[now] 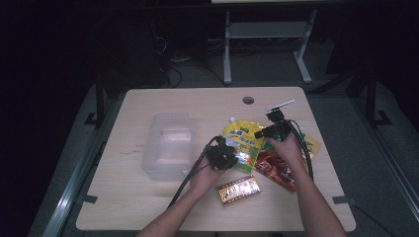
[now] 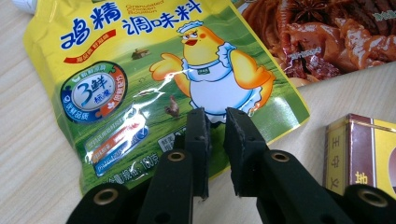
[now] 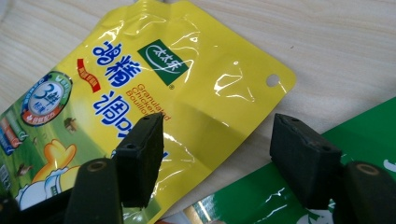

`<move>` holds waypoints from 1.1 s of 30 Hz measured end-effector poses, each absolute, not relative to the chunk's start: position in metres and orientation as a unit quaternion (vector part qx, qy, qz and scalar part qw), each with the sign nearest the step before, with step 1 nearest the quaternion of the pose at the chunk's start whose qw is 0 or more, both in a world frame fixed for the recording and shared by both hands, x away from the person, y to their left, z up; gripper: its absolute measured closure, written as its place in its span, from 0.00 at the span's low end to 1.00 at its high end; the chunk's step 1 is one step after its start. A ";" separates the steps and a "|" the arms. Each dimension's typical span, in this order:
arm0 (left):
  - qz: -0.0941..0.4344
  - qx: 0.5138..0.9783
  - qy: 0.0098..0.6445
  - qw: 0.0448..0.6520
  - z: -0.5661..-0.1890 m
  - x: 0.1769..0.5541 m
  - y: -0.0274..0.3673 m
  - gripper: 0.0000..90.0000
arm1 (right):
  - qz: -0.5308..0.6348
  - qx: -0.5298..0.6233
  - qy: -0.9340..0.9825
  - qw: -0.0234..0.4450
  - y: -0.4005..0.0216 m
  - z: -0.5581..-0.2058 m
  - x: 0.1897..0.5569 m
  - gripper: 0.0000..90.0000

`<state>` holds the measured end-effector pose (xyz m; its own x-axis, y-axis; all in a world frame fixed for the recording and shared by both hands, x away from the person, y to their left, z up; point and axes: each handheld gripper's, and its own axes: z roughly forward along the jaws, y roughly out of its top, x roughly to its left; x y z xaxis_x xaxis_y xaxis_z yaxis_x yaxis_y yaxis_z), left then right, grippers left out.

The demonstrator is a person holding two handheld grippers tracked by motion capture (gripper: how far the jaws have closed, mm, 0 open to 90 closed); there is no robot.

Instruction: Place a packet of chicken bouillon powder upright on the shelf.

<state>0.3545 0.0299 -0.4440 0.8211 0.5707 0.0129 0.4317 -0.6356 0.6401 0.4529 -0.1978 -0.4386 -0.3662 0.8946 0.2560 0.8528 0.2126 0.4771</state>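
Lying flat on a pale wooden table, a yellow pouch of chicken bouillon sits right of centre, its white spout pointing away from the person and a cartoon chicken printed on its front; both of the person's hands work at it from the near side. The left gripper meets the pouch at its near bottom edge; in the left gripper view its jaws are drawn almost together with a slim gap between them, but whether they pinch the pouch's edge cannot be told. The right gripper hangs over the pouch's far right corner; in the right gripper view its jaws stand spread, one pad over the yellow film, the other beyond the edge above a green packet. Beside the pouch on the right lies a red packet of braised food, partly under the right hand; a small maroon and gold box sits nearer the person; a clear plastic tub stands to the left.
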 end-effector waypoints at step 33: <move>0.134 0.899 0.290 0.299 -0.441 0.365 0.024 0.83 | 0.302 0.549 0.778 -0.036 -0.190 -0.449 0.455 0.71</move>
<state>0.3646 0.0235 -0.4411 0.7958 0.6017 0.0680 0.4411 -0.6529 0.6158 0.4551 -0.1897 -0.4489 -0.3943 0.8329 0.3883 0.8766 0.2140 0.4310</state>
